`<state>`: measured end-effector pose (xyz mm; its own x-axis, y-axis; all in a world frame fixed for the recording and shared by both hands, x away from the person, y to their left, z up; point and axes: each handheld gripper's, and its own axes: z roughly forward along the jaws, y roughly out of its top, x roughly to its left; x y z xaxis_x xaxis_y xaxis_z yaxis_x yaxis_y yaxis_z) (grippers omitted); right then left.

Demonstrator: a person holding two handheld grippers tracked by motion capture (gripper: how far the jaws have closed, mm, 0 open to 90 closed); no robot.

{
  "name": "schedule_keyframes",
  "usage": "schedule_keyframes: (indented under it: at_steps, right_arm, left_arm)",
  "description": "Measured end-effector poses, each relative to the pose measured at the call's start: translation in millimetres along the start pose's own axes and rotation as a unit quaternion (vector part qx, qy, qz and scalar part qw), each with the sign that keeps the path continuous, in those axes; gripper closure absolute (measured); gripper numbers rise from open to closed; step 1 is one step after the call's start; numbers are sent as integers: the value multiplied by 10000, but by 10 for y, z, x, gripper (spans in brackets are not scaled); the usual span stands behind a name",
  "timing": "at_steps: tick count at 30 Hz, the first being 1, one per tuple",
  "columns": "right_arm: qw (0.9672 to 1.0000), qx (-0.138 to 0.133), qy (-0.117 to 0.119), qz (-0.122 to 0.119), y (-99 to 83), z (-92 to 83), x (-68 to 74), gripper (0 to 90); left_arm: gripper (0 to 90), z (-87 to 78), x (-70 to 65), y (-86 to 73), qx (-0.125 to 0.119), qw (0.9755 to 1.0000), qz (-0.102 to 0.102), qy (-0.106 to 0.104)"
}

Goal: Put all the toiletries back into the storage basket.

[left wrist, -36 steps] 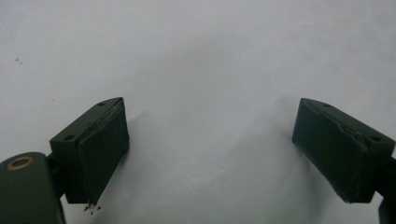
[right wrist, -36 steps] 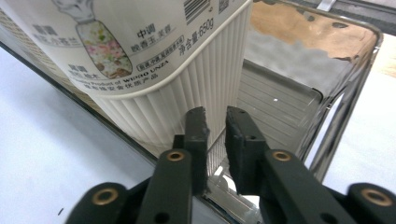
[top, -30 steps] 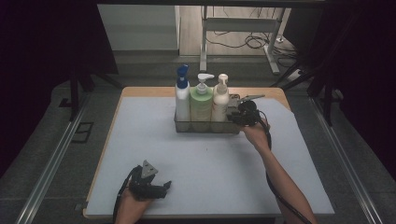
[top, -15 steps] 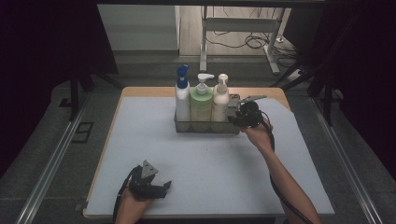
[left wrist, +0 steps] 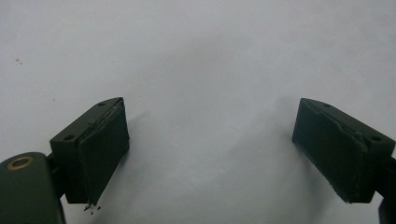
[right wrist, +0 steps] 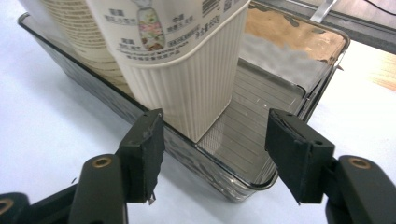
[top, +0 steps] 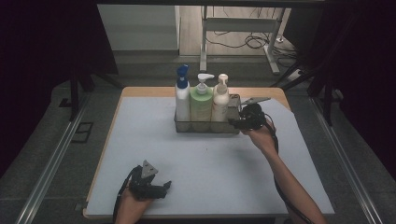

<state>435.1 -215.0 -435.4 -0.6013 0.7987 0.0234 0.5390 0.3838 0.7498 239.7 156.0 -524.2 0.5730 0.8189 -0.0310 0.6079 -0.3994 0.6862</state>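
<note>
While the right gripper (right wrist: 212, 156) hangs at the tray's (right wrist: 299, 70) near end, its jaws have just been opening, gripping nothing; the cream ribbed square bottle (right wrist: 187, 79) shows between them, upper centre of frame. Tray: shiny rectangular metal, ridged floor. High view centre: blue-capped bottle (top: 182, 98), green bottle (top: 201, 103). Left gripper (left wrist: 212, 149) spread wide over bare matte tabletop (left wrist: 205, 56).

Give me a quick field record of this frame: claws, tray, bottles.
left claw: open, nothing between the jaws, low over the mat
right claw: open, jaws just opening, at the tray's right end
tray: metal, right end bare
bottles: three upright in the tray; blue-capped bottle, green bottle, cream bottle
</note>
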Motion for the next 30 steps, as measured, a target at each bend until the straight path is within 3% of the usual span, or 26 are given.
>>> schedule_keyframes:
  at_steps: [30]
  right_arm:
    - [9993,30,214,-294,-212,-330,118,258]
  left_arm:
    - [107,-1,0,-1,-1,10000,7,6]
